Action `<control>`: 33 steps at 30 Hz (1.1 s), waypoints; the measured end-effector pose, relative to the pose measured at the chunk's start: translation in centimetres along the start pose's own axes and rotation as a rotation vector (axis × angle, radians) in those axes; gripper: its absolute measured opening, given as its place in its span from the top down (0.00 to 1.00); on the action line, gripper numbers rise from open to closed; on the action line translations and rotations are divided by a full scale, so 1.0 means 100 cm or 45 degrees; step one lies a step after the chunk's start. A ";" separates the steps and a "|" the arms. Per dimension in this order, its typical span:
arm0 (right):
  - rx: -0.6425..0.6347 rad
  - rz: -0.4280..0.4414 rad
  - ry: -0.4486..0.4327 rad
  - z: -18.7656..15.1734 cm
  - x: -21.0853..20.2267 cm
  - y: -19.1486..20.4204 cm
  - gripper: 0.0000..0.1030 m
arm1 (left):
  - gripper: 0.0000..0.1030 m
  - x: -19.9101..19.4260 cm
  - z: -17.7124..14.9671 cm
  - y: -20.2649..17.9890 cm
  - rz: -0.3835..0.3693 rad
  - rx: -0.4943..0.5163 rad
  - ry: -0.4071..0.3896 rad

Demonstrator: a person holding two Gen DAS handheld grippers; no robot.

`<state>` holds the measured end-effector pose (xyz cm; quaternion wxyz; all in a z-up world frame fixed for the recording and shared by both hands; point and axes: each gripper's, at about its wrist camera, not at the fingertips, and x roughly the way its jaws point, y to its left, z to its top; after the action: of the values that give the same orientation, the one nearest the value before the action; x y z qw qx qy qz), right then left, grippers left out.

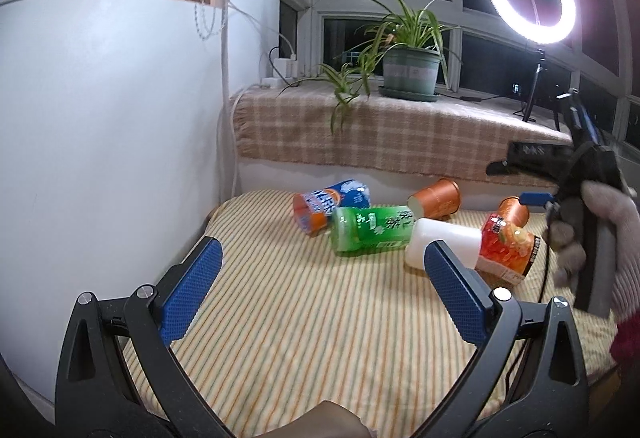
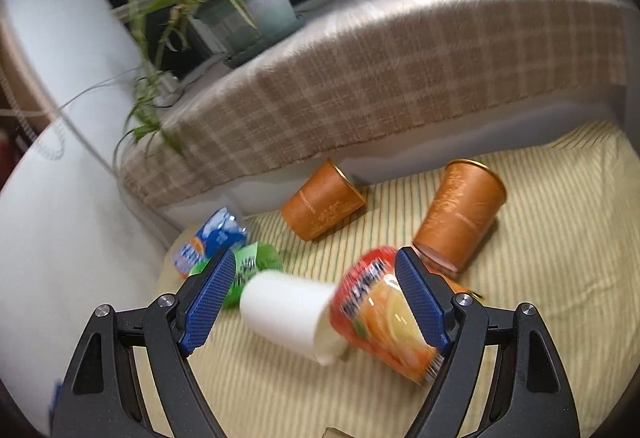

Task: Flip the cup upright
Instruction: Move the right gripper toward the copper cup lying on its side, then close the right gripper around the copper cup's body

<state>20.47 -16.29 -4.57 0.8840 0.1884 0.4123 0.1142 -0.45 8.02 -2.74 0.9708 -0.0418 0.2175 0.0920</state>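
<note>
Cups all lie on their sides on striped cloth (image 1: 300, 318): white cup (image 2: 288, 314) touches red-orange cup (image 2: 380, 318), w/ green cup (image 1: 372, 232) just beside. Right gripper (image 2: 316, 302) jaws spread wide, framing white & red-orange cups, gripping nothing. Left gripper (image 1: 320, 278) also wide apart, empty, near the cups.

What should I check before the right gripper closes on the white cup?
1. Right gripper open: ok, jaws spread wide.
2. White cup between the fingers: cannot tell, it looks framed but depth is unclear and the image is blurred.
3. Cup needs flipping: ok, it lies on its side on the striped cloth.
4. Clearance: not ok, the red-orange cup sits against its mouth end.
5. Left gripper out of the way: ok, open and empty, short of the cups.
</note>
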 end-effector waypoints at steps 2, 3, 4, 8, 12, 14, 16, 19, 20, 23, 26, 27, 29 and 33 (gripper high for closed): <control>0.036 -0.017 0.023 0.007 0.012 0.003 0.21 | 0.00 0.002 -0.003 0.005 0.002 -0.009 0.010; 0.065 -0.020 0.041 0.011 0.020 0.006 0.21 | 0.00 0.003 -0.004 0.007 0.002 -0.014 0.015; 0.080 -0.018 0.050 0.014 0.026 0.008 0.21 | 0.00 0.005 -0.005 0.010 0.002 -0.020 0.021; 0.155 -0.028 0.103 0.023 0.047 0.018 0.21 | 0.00 0.013 -0.009 0.021 -0.006 -0.051 0.046; 0.258 -0.038 0.156 0.028 0.074 0.025 0.21 | 0.00 0.018 -0.014 0.029 -0.019 -0.082 0.062; 0.316 -0.051 0.192 0.029 0.089 0.026 0.21 | 0.00 0.020 -0.017 0.034 -0.027 -0.096 0.068; 0.392 -0.064 0.228 0.027 0.103 0.024 0.21 | 0.00 0.021 -0.020 0.039 -0.030 -0.109 0.073; 0.396 -0.130 0.219 0.029 0.116 0.030 0.21 | 0.00 0.024 -0.022 0.050 -0.027 -0.143 0.081; 0.402 -0.139 0.223 0.030 0.120 0.032 0.21 | 0.00 0.025 -0.022 0.053 -0.026 -0.152 0.082; 0.414 -0.190 0.221 0.031 0.130 0.036 0.21 | 0.00 0.028 -0.024 0.064 -0.018 -0.174 0.082; 0.386 -0.230 0.211 0.031 0.137 0.043 0.21 | 0.00 0.032 -0.026 0.074 -0.007 -0.195 0.084; 0.388 -0.252 0.214 0.031 0.141 0.045 0.21 | 0.00 0.034 -0.026 0.077 -0.004 -0.205 0.086; 0.407 -0.280 0.211 0.031 0.145 0.047 0.21 | 0.00 0.037 -0.028 0.083 -0.001 -0.220 0.089; 0.452 -0.332 0.229 0.032 0.161 0.053 0.22 | 0.00 0.042 -0.030 0.093 0.002 -0.241 0.091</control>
<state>32.89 -6.48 -11.44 0.8039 0.2751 0.5240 -0.0588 0.18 17.40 -7.59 0.9540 -0.1366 0.2425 0.1113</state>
